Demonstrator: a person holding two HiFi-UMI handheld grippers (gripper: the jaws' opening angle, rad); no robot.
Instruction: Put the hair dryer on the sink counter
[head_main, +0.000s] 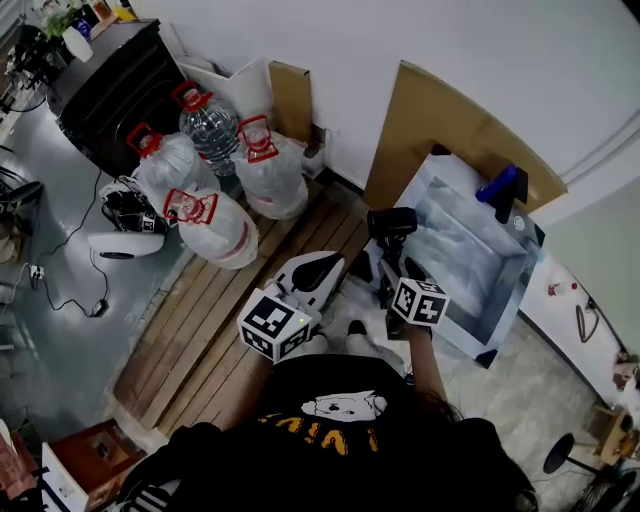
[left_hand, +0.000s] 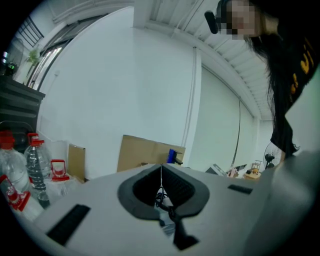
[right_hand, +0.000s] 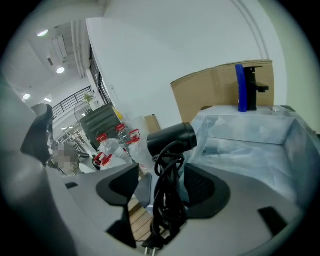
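At the sink (right_hand: 260, 135) edge, right gripper (right_hand: 162, 172) wide, hair dryer (right_hand: 172, 140) between its jaws, left gripper (left_hand: 161, 167) closed.

We see a black shirt (head_main: 330, 435) with yellow letters and a small white picture on it. Long dark hair (left_hand: 267, 55) hangs down beside it. The left gripper (left_hand: 161, 172) and the right gripper (right_hand: 162, 172) both have smooth, pale grey bodies. Inside the jaws are dark pads with tiny ridges, and there are little black slots on top. A thin black wire (left_hand: 167, 210) sits low between the left jaws. The left cube (head_main: 275, 325) and the right cube (head_main: 418, 301) are white with black square marks.
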